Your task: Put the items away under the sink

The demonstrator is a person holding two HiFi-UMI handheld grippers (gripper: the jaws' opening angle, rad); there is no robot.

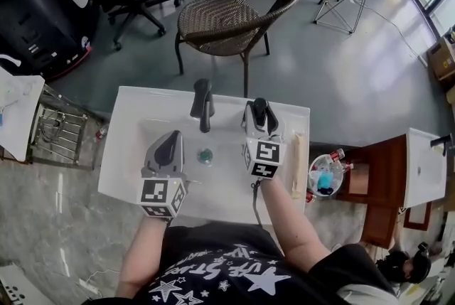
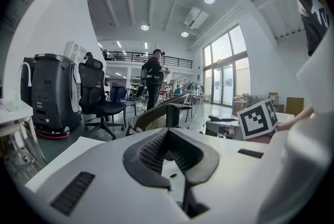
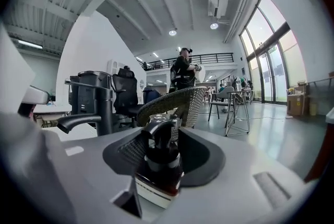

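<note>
We are holding the right gripper (image 3: 166, 133) over the back right part of the white sink (image 1: 131, 129). Its jaws are closing in on both sides of a dark pump bottle (image 3: 158, 168), part-way wide, and the pads are pressing against its flanks. The bottle is standing upright between them with its black pump head poking up above the pads. Whether its base is resting on the sink top we cannot tell. In the head view the bottle (image 1: 260, 110) is sitting just right of the black faucet (image 1: 202, 104).

We are keeping the left gripper (image 2: 168, 136) low over the front left of the basin, apart from the right one. Its jaws are meeting at the tips, with nothing between them, and they are pointing toward the faucet. The drain (image 1: 205, 155) is lying between the two grippers.

Beyond the sink a wicker chair (image 1: 227, 12) is standing on the grey floor. To the right, just beside the sink, a clear tub (image 1: 318, 163) is holding several small bottles, next to a wooden cabinet (image 1: 380, 175).
</note>
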